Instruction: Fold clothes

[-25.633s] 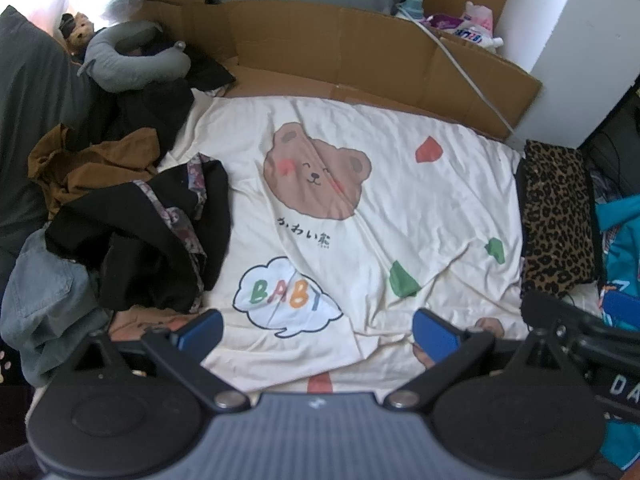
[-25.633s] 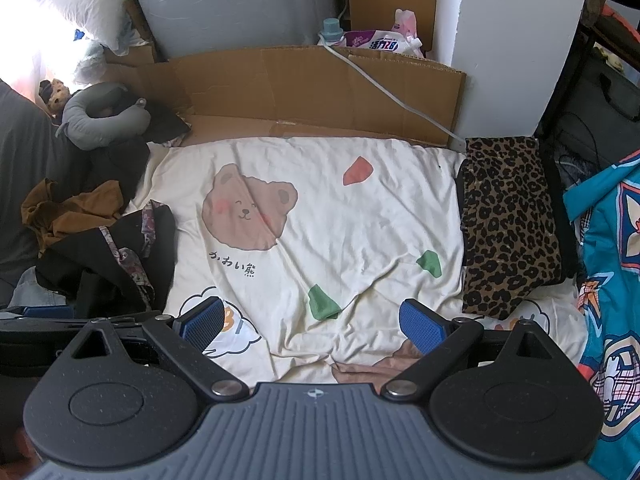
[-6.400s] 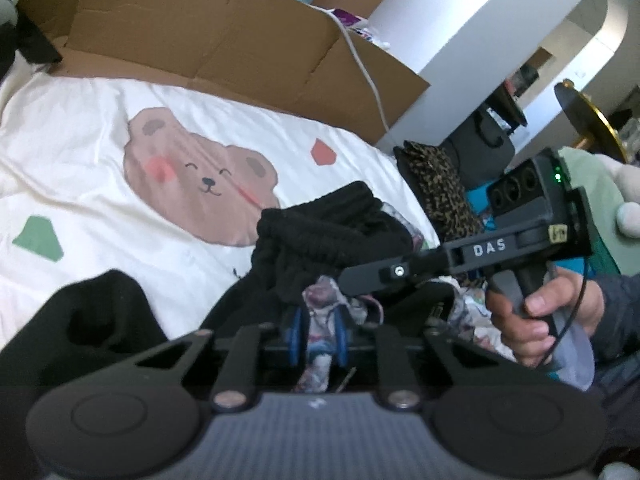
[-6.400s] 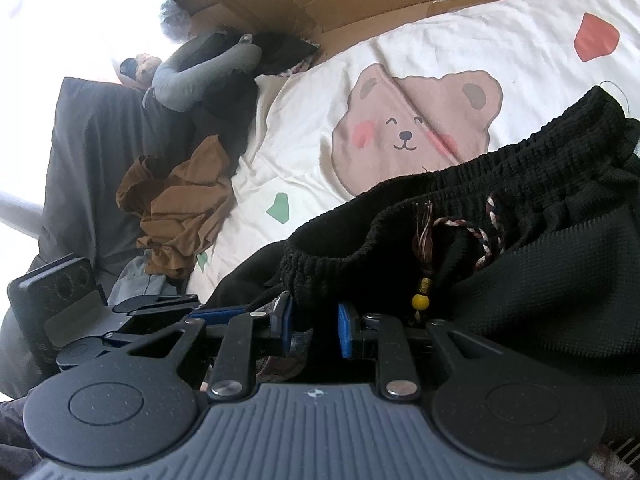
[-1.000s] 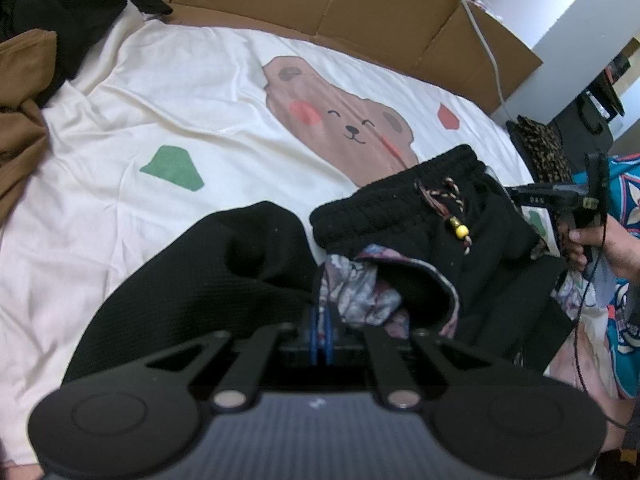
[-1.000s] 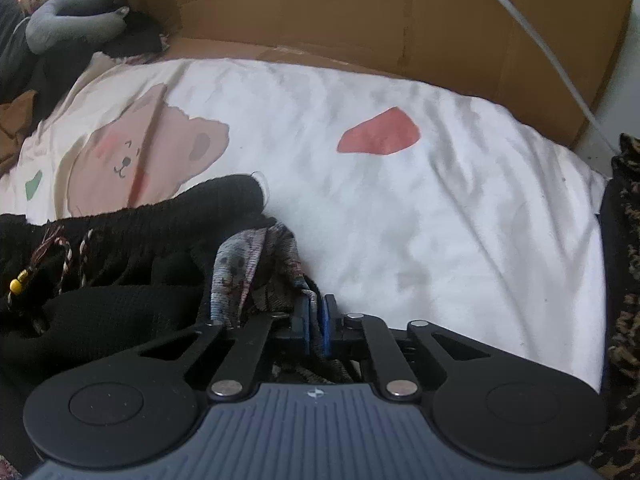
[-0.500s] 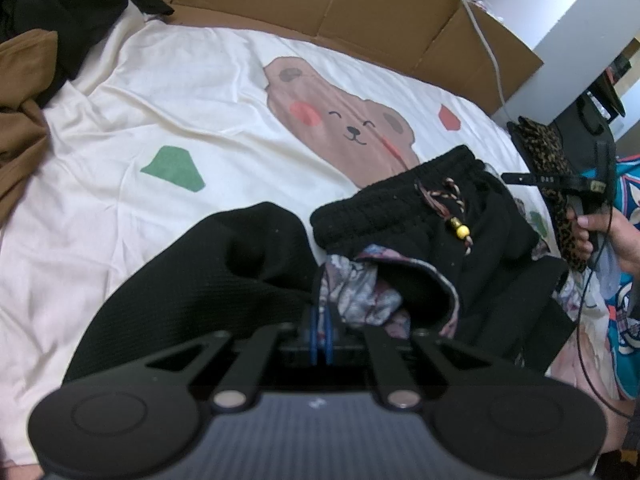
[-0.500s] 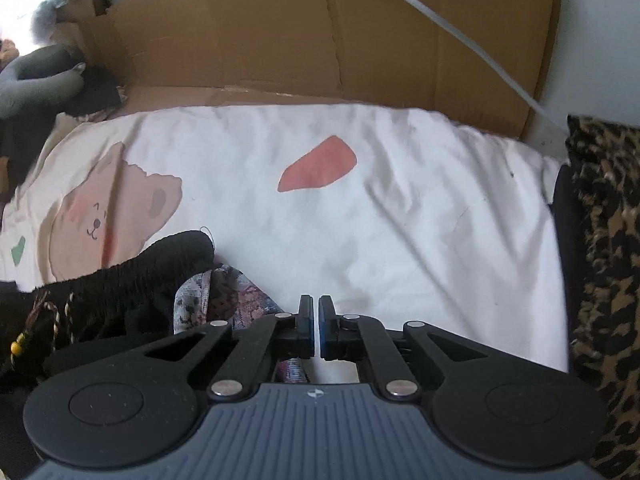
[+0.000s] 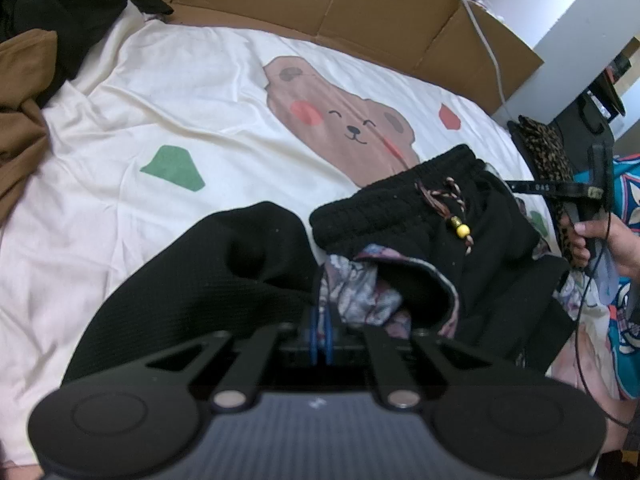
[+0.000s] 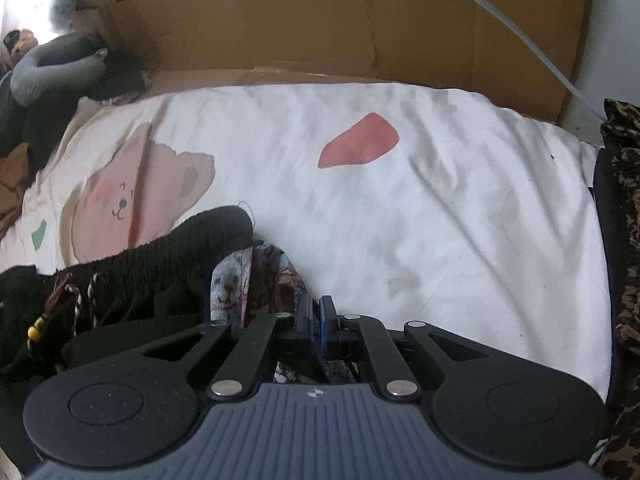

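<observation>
**Ana:** Two grippers are working over one black garment, which is lying bunched on the near part of the bear-print sheet. Nearest in its own view, the left gripper is pinching shut on the garment's edge, right where the patterned lining is showing.

**Ben:** And the right gripper is letting its jaws ease apart. In its view the gap looks narrow and nothing appears to be pressed between the pads; the lining is sitting just beside and beneath them.

**Ana:** So the cloth is probably being released on that side. It is looking soft and limp, fairly thick in its knit, so it is likely sagging and bunching wherever it is not supported.

**Ben:** The ribbed waistband is lying a little farther out, with a beaded drawstring trailing over it. That band is seeming the firmest place to take hold; its corners would let the fabric hang straight.

**Ana:** The thin lining could slip out on its own if it alone is pinched.

**Ben:** Farther off, a brown garment is waiting at the sheet's left edge, a leopard-print piece at the right, and cardboard is standing behind.
</observation>
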Demonstrator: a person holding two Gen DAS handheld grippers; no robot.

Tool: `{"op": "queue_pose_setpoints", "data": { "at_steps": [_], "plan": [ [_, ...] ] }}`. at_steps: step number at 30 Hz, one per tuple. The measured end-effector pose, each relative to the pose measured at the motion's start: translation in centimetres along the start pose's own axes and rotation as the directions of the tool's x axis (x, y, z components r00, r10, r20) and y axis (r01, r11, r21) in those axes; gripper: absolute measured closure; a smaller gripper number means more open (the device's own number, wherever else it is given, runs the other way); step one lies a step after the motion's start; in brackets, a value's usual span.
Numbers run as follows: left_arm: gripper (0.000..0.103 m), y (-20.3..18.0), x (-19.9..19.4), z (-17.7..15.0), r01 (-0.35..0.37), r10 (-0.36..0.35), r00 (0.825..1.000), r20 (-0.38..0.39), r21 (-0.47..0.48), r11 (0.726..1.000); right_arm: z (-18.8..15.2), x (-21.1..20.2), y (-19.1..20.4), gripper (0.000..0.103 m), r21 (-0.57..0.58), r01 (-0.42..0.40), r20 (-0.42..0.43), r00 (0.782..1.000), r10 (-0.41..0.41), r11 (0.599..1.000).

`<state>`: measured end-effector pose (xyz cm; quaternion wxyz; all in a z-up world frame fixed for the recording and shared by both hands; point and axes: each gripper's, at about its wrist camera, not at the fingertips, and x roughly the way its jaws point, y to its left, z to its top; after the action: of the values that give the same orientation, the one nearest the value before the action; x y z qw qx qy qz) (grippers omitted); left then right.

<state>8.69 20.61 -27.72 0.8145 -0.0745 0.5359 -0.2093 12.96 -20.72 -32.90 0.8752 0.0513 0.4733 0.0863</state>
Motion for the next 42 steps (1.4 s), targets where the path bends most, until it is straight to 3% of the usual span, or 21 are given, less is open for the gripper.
{"op": "queue_pose_setpoints", "data": {
  "at_steps": [1,3,4,10,16,20,22,25,34,42],
  "plan": [
    [0.099,0.0,0.0,0.0,0.001,-0.001,1.000,0.001,-0.001,1.000,0.1,-0.2,0.1,0.090,-0.003,-0.001,0.007,1.000,0.001,1.000],
    [0.099,0.0,0.0,-0.1,0.001,-0.001,1.000,0.001,-0.002,1.000,0.2,-0.5,0.1,0.062,-0.005,-0.005,0.028,1.000,0.005,1.000],
    [0.099,0.0,0.0,-0.1,0.000,0.000,1.000,0.001,-0.002,1.000,0.2,-0.7,0.2,0.061,-0.006,-0.009,0.040,0.999,0.009,1.000],
    [0.099,0.0,0.0,0.0,0.001,-0.001,1.000,0.001,0.000,1.000,0.1,-0.3,0.5,0.061,-0.017,0.006,0.040,0.999,-0.005,1.000],
    [0.099,0.0,0.1,-0.1,-0.001,0.001,1.000,0.003,-0.001,1.000,0.8,-0.8,-1.0,0.062,0.054,0.033,0.072,0.997,-0.037,0.998],
    [0.099,-0.1,0.1,-0.1,-0.001,0.001,1.000,0.003,-0.002,1.000,0.3,-0.5,-0.8,0.062,0.038,0.007,0.047,0.999,-0.008,0.999],
    [0.099,-0.1,0.1,-0.1,-0.001,0.001,1.000,0.003,-0.003,1.000,0.0,-0.2,-0.1,0.063,-0.007,0.008,0.028,1.000,-0.008,1.000],
    [0.099,-0.1,0.1,-0.1,-0.001,0.001,1.000,0.003,-0.003,1.000,-0.4,0.5,0.1,0.075,-0.026,0.020,-0.003,1.000,-0.020,0.999],
    [0.099,0.0,0.1,-0.2,0.000,0.000,1.000,0.003,-0.003,1.000,0.5,-0.8,-1.3,0.075,0.044,0.008,0.043,0.999,-0.010,0.999],
    [0.099,-0.1,0.1,-0.2,-0.001,0.001,1.000,0.005,-0.003,1.000,-0.3,0.0,-0.4,0.075,0.012,0.005,0.012,1.000,-0.005,1.000]
  ]
}}
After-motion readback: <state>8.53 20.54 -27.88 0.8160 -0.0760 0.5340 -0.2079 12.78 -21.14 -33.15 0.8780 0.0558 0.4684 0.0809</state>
